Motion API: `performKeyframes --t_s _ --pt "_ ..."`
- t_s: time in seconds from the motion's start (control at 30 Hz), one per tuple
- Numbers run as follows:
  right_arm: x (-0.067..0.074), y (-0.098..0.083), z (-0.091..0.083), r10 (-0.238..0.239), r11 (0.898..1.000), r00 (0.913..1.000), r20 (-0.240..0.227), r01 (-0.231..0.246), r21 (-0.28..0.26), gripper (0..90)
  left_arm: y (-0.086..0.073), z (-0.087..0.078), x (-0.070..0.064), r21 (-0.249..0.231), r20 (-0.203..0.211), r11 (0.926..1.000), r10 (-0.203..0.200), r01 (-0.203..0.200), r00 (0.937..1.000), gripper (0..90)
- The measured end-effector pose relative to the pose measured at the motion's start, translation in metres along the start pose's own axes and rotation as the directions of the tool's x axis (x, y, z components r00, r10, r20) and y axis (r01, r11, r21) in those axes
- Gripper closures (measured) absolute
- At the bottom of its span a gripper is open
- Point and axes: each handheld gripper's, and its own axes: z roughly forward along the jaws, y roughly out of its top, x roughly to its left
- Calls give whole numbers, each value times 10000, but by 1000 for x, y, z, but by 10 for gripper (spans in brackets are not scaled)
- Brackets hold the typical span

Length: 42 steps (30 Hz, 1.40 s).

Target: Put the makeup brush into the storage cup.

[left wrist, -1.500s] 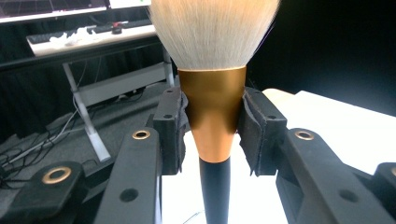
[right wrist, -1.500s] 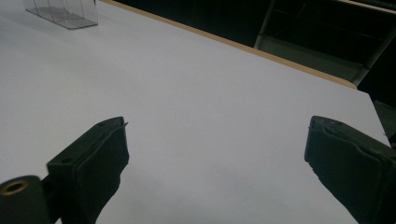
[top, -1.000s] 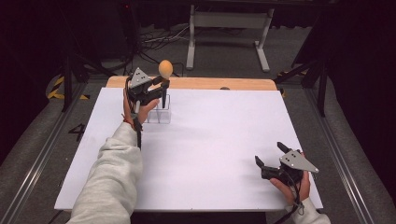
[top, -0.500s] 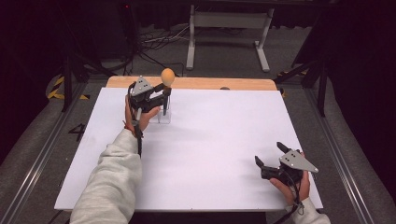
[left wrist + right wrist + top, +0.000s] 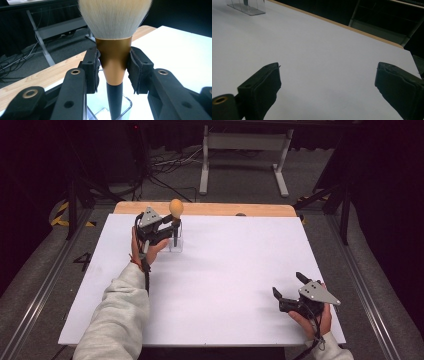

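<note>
One makeup brush with a pale bristle head, a copper-gold ferrule and a thin black handle (image 5: 114, 58) is standing upright between the two black jaws of the left tool (image 5: 114, 67). In the left gripper view the jaw pads are pressing against either side of the ferrule just below the bristles, so that tool is closing on the brush and holding it. The brush's long axis is running vertically: the bristles are pointing up toward the top of the frame and the black handle is pointing down into one clear square plastic holder (image 5: 125, 105) at the bottom centre. Whether the handle tip is touching the holder's floor cannot be told.

In the high view the brush (image 5: 175, 209) is sitting in the upper left of the frame, its rounded head showing orange-tan above the left tool (image 5: 167, 227), with the clear holder (image 5: 177, 244) directly beneath it, near the far edge of the white-covered bench (image 5: 220, 270).

One more tool, the right tool (image 5: 291, 287), is resting in a hand at the lower right of the frame, well apart from the brush. In the right gripper view its two jaws are standing wide apart with nothing between them, above bare white bench (image 5: 317, 50); the clear holder (image 5: 247, 7) is showing at the upper left.
</note>
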Motion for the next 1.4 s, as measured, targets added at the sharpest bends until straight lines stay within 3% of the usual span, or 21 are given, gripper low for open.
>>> performKeyframes --t_s 1.03,1.4 --pt "0 0 0 9 10000 10000 -37 -9 5 74 1 1 -3 46 46 9999 163 -163 9999 622" --pt "0 0 0 -32 10000 10000 -70 32 13 74 4 -12 -2 -247 -41 9994 258 -259 9997 434"
